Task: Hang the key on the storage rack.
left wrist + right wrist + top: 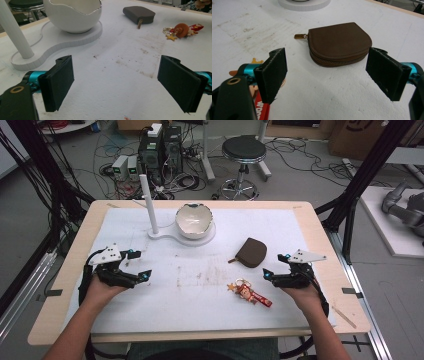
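right gripper (327, 75): jaws wide, empty
brown pouch (339, 43): just ahead of its fingers, untouched
left gripper (116, 81): jaws wide, empty
keychain (248, 293): beside right fingers

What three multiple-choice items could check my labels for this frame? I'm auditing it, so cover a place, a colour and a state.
1. Where does the brown pouch lie?
A. Inside the bowl
B. On the white mat, ahead of the right gripper
C. On the stool

2. What colour is the bowl on its stand?
A. White
B. Red
C. Black

3. How do the left gripper jaws stand?
A. Shut on the keychain
B. Shut on the pouch
C. Open, nothing between them

Answers: 1 B, the right gripper view shows the pouch flat on the mat just beyond the jaws. 2 A, white in the high view. 3 C, only bare mat lies between the pads; the keychain lies apart.
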